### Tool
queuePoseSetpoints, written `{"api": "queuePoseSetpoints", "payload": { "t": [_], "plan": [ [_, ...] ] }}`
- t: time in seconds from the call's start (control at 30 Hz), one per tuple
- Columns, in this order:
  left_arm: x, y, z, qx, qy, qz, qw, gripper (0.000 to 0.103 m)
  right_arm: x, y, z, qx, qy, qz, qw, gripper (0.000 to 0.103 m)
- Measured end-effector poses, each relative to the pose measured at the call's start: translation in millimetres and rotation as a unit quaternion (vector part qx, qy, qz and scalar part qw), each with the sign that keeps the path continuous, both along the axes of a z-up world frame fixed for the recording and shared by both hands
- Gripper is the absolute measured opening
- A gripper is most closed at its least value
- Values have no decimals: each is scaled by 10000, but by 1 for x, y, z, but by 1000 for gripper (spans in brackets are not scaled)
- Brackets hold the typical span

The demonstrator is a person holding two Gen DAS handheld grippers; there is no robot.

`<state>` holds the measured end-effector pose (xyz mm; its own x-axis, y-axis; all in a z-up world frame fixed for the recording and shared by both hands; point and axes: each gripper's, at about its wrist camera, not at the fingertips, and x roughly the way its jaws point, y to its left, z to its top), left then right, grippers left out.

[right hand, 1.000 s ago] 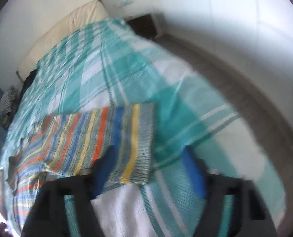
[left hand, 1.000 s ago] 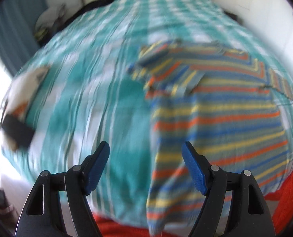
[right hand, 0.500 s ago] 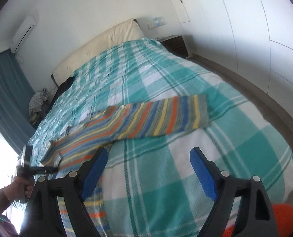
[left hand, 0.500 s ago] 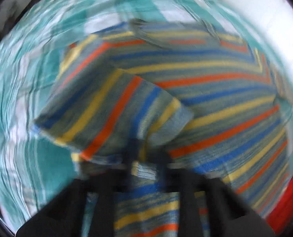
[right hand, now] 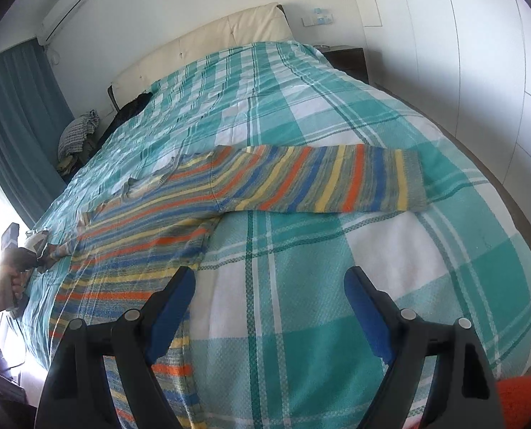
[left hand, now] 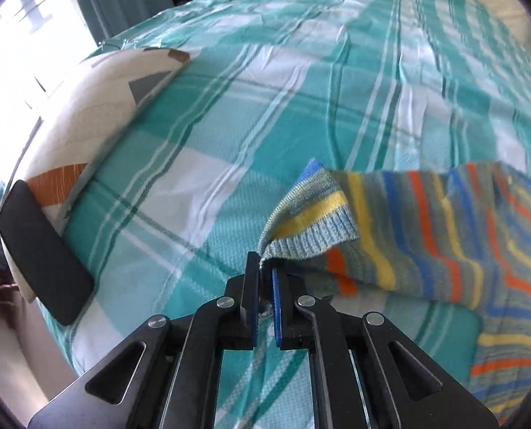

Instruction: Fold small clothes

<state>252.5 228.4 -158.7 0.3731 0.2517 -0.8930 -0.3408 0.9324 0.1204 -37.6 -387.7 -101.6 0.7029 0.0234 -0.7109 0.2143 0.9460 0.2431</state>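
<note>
Left hand-held gripper (left hand: 264, 268) is clenched on the ribbed cuff (left hand: 312, 230) of the striped sweater's (right hand: 201, 193) sleeve; fabric is pinched between the pads and the sleeve is drawn out away from the body. Right hand-held gripper (right hand: 269, 286) is released, jaws wide, nothing between them, hanging over bare bedspread (right hand: 337, 268). Sweater lies flat on the bed, long axis sleeve to sleeve across it. The other sleeve (right hand: 337, 178) lies straight ahead of the right gripper, cuff toward the bed's right edge, so the right hand is the nearer one for it. Knit, grey base with orange, yellow and blue stripes; looks soft, likely to sag when lifted.
</note>
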Motion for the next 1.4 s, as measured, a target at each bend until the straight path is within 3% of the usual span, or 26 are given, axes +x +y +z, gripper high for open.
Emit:
{"api": "queuePoseSetpoints", "payload": {
  "t": [0.1, 0.2, 0.37, 0.47, 0.57, 0.6, 0.67, 0.8, 0.9, 1.0, 1.07, 1.13, 1.2, 1.3, 1.37, 1.4],
  "plan": [
    [-7, 4, 1, 53, -62, 124, 9999, 4, 2, 1, -5, -38, 116, -1, 9999, 85],
    [-19, 17, 3, -147, -111, 430, 9989, 3, 4, -1, -8, -50, 185, -41, 9998, 85],
    [-16, 29, -12, -103, 120, 488, 9987, 3, 6, 0, -11, -76, 250, -44, 9996, 85],
    [-10, 38, -9, -595, 60, 444, 9972, 4, 7, 2, -12, -115, 273, 0, 9996, 85],
    [-19, 65, 7, -1283, -362, 696, 9886, 17, 5, 3, -11, -141, 256, 3, 9996, 85],
    [-25, 77, 12, -1564, -485, 822, 9831, 30, 5, 3, -10, -137, 244, -5, 9996, 85],
    [-38, 93, 17, -1962, -704, 903, 9739, 46, 5, 3, -11, -108, 244, -10, 9996, 85],
    [-57, 91, 10, -2158, -671, 531, 9727, 53, 8, 5, -13, -91, 290, 45, 9995, 85],
    [-55, 75, 1, -2045, -664, 293, 9762, 59, 10, 11, -16, -160, 346, 143, 9992, 85],
    [-48, 65, -5, -1889, -805, 349, 9781, 63, 12, 19, -17, -302, 389, 252, 9985, 85],
    [-45, 63, -9, -1846, -949, 526, 9768, 62, 11, 25, -16, -422, 395, 322, 9978, 85],
    [-44, 68, -13, -1954, -886, 756, 9738, 6, 10, 29, -16, -514, 393, 373, 9972, 85],
    [-45, 73, -12, -2034, -731, 801, 9731, 4, 10, 32, -15, -576, 396, 403, 9967, 85],
    [-43, 64, 4, -1197, -498, 403, 9907, 4, 10, 32, -15, -597, 404, 404, 9966, 85],
    [-42, 68, 1, -826, -302, 317, 9956, 4, 10, 30, -16, -582, 420, 381, 9967, 85],
    [-41, 73, -3, -822, -230, 363, 9957, 4, 11, 29, -16, -575, 435, 364, 9967, 85]
  ]
}}
